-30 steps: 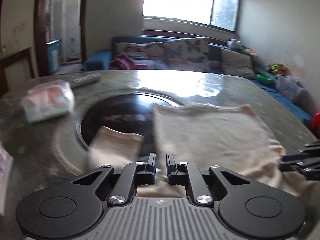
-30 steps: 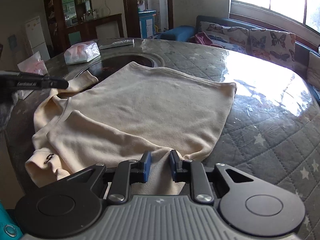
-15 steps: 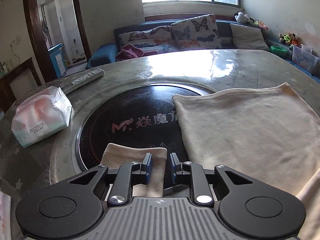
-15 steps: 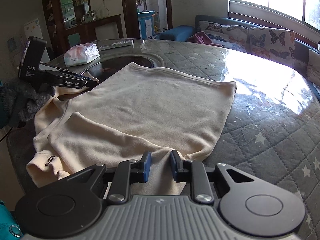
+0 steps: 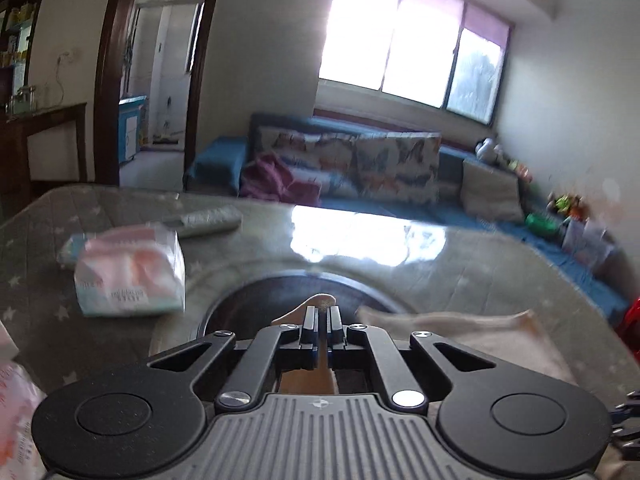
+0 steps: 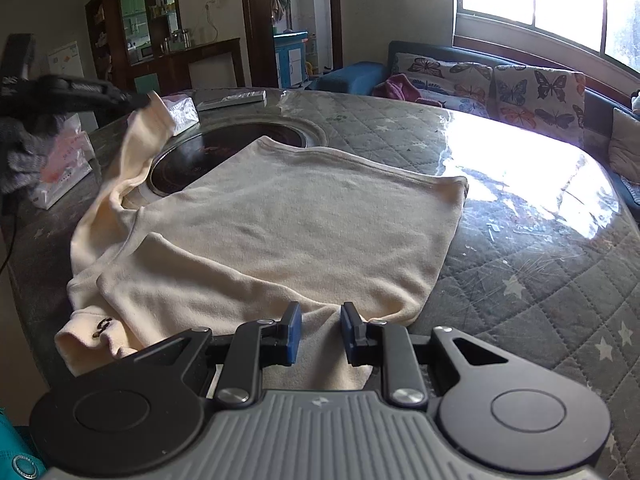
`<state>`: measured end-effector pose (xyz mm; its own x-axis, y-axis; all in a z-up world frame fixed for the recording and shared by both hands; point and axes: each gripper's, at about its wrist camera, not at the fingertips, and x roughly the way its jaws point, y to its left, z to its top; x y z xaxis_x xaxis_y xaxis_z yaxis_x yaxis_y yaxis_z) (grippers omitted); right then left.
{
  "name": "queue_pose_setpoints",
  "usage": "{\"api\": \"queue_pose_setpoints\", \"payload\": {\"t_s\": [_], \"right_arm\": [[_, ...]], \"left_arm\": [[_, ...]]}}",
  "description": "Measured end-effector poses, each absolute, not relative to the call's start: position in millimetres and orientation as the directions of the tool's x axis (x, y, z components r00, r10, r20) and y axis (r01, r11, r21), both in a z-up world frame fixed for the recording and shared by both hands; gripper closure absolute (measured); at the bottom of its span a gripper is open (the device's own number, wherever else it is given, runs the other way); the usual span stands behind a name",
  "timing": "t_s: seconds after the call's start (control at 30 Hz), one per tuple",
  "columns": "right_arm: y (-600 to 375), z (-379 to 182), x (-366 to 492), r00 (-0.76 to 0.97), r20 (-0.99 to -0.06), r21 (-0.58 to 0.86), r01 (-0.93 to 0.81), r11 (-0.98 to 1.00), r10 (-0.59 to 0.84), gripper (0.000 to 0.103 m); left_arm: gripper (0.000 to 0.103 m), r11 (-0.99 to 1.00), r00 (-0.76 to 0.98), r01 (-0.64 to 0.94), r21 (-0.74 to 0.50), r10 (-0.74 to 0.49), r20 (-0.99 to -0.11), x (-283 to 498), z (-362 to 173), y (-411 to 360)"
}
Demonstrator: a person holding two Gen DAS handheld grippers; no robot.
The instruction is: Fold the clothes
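Note:
A cream long-sleeved top [image 6: 304, 224] lies spread on the round table, its hem toward the window. My left gripper [image 5: 321, 314] is shut on the end of its left sleeve [image 5: 320, 302] and holds it lifted off the table; in the right wrist view the sleeve [image 6: 140, 148] rises from the shoulder to that gripper [image 6: 136, 100] at the left. My right gripper [image 6: 320, 324] is open, its blue pads either side of the right sleeve [image 6: 320, 360] at the near table edge, not closed on it.
The table [image 6: 540, 264] has a grey quilted star cover under clear plastic and a dark round hotplate [image 6: 188, 160] in the middle. A tissue pack [image 5: 128, 276] and a remote [image 5: 208, 220] lie at the far left. A sofa [image 5: 360, 168] stands beyond.
My left gripper has shut on the left sleeve's cuff and lifted it up off the hotplate. The right gripper has stayed in place, open over the right sleeve.

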<state>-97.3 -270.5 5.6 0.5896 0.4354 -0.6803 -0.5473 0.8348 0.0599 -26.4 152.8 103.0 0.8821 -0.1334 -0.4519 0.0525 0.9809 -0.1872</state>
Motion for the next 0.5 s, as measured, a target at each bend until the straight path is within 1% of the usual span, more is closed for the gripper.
{"api": "queue_pose_setpoints", "payload": {"t_s": [0.2,0.33,0.5], "right_arm": [[-278,17,-104,0.626,-0.645,0.056,-0.533,0.844,0.439,0.082],[-285,22,-110,0.643,-0.632,0.057,-0.519,0.853,0.433,0.082],[-301,24,-116,0.655,-0.625,0.092,-0.478,0.874,0.424,0.082]], "left_arm": [[0.099,0.941,0.878,0.181,-0.285,-0.285,-0.384,-50,136,134],[0.099,0.888,0.844,0.301,-0.346,-0.418,-0.336,-61,144,102],[0.099,0.798,0.773,0.444,-0.407,-0.571,-0.276,-75,148,60]]}}
